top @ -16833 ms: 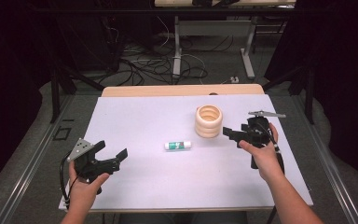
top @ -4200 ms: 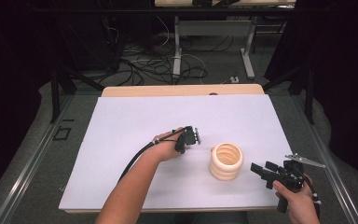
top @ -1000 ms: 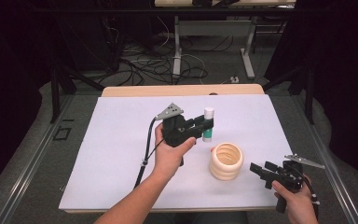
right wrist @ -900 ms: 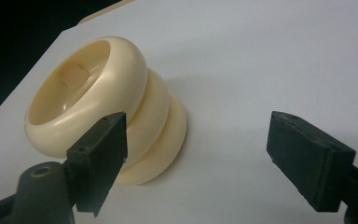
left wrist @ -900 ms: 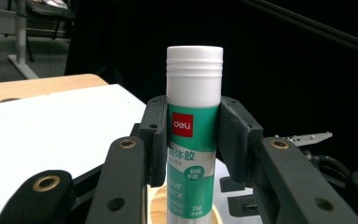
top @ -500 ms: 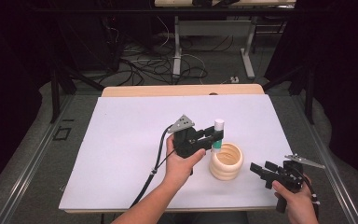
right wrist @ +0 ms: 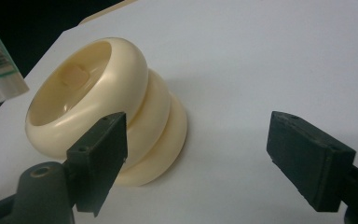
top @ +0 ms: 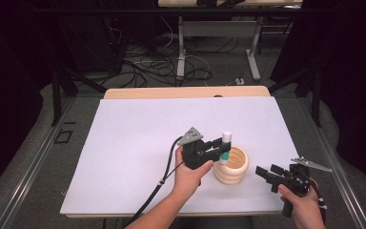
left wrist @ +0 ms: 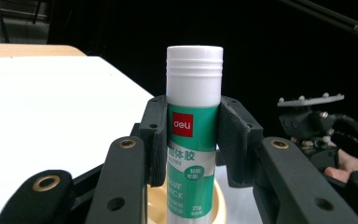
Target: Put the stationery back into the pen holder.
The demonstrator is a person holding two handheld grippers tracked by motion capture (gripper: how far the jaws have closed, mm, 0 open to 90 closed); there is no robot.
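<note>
So the step in hand looks like dropping the glue stick (top: 226, 145) into the ribbed cream holder (top: 231, 165), which is sitting on the white table (top: 124, 143) toward the near right. The left gripper (top: 218, 148) is clenching the stick around its green label, pads pressing on both sides (you can see this really well in the left gripper view, where the glue stick (left wrist: 193, 135) is standing upright with its white cap on top and the holder's rim (left wrist: 216, 200) showing just under it). From the high view the stick is hanging right over the holder's far-left rim, with its bottom end at about rim level, and I can't tell if it's actually inside the opening or just above the edge. In the right gripper view the stick's bottom (right wrist: 0, 77) is showing at the left, apart from the holder (right wrist: 107, 116), so I'm guessing it isn't seated. The next move probably calls for nudging it a bit toward the middle of the opening, keeping it upright, lowering it, then letting go. The right gripper (top: 266, 172) is resting just right of the holder, jaws standing apart with nothing between them, pointing at it.
</note>
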